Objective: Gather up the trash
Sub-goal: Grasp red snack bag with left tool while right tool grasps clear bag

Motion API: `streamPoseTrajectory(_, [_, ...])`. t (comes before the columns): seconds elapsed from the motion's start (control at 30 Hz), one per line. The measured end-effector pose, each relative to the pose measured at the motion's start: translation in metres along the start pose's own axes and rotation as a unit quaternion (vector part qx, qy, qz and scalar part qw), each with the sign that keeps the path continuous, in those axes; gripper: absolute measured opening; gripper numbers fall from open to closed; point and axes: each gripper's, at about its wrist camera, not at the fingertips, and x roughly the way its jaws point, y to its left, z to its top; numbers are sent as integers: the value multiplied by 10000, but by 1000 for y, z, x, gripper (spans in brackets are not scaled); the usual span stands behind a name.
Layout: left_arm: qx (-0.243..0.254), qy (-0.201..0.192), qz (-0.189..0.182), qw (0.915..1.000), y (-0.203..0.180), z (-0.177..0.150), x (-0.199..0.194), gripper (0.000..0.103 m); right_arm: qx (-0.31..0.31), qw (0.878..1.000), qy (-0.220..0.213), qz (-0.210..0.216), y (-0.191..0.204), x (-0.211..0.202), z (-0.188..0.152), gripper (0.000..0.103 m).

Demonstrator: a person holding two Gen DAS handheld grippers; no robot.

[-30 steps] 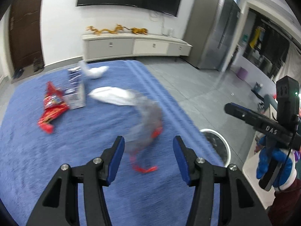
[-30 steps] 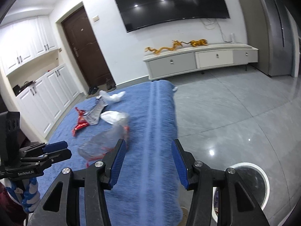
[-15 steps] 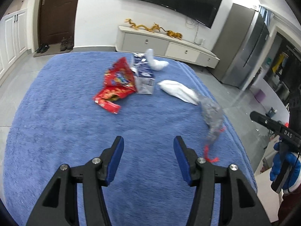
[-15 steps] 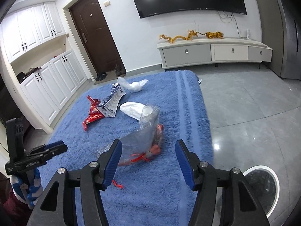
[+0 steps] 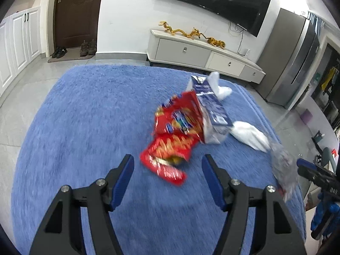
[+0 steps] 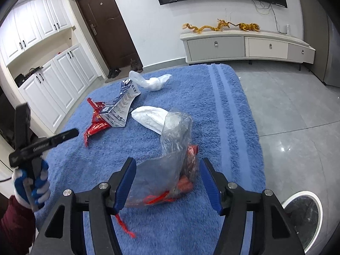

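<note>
Both grippers hover over a blue rug [image 5: 74,127] strewn with trash. My left gripper [image 5: 169,176] has its jaws opening, and the lower end of a red snack bag [image 5: 176,131] lies between the tips, untouched by the pads. A blue and white carton [image 5: 212,110] leans on that bag. My right gripper [image 6: 169,182] also has its jaws opening. It straddles a clear plastic bag [image 6: 172,148] with red scraps inside, which rests on the rug [image 6: 229,106] without being pinched. Two white crumpled bags [image 6: 153,80] [image 6: 148,116] lie farther back.
A round bin with a white rim [image 6: 301,193] stands on the grey tiled floor off the rug's right edge. A gloved hand [image 6: 31,189] holds the left gripper at the far left. A low TV cabinet [image 5: 191,51] lines the far wall.
The left gripper has swung left, from the clear bag to the red snack bag. The right gripper has come down over the clear bag. Both pairs of jaws stand wider.
</note>
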Motion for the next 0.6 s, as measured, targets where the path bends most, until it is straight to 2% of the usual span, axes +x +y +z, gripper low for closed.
streamPoseTrajectory(0.3, [120,138,-16,9998,8,37,53,64,40,9998,123,164,-6,18,5,60])
streamPoseTrajectory(0.5, [-25,379,-448,9983,11,44,76,64,83,9996,197,193,-13,24,2,60])
streamPoseTrajectory(0.6, [36,351,-487,9982,9,43,78,63,174,9993,194,268,-18,25,0,60])
